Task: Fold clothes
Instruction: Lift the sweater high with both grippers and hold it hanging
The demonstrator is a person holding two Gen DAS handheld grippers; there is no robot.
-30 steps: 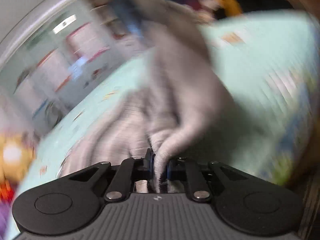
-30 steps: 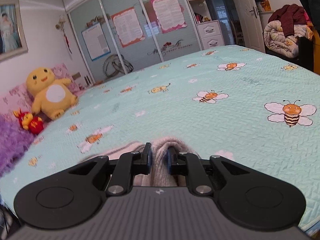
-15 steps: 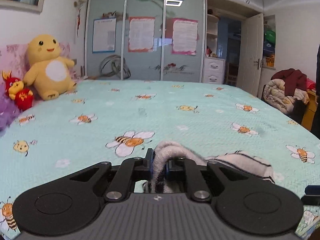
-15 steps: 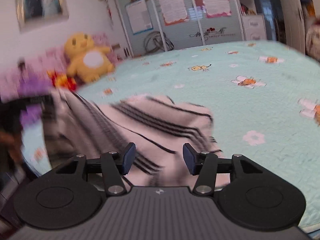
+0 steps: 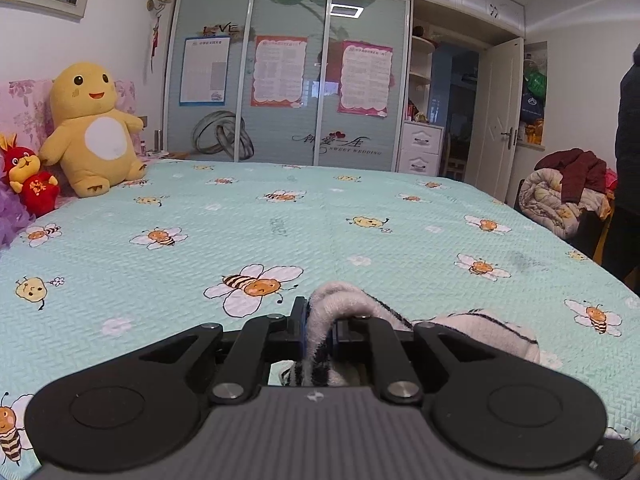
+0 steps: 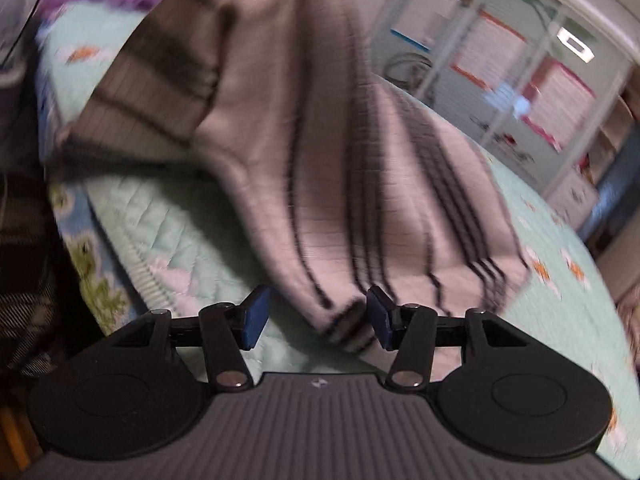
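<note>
The left gripper (image 5: 319, 322) is pinching a bunched fold of the striped sweater (image 5: 476, 330), jaws pressed tight on the fuzzy knit, holding it just above the bedspread (image 5: 280, 232) with its bee print. Over on the other side, the right gripper (image 6: 316, 316) is standing spread, its blue pads (image 6: 254, 316) bare, and the sweater's dark-banded hem (image 6: 344, 316) is lying between them with nothing clamped.

To my eye this is a regrasp in the middle of laying the sweater out: one corner is being held while the other hand is going for the hem. The next move is calling for the right jaws to close squarely on that edge, catching only the layers meant to be lifted.

The right view, though blurred, is showing the sweater draped wide across the bed; the left is showing only a lump of it, plus the yellow plush toy (image 5: 94, 128) and wardrobe doors (image 5: 288, 80).
</note>
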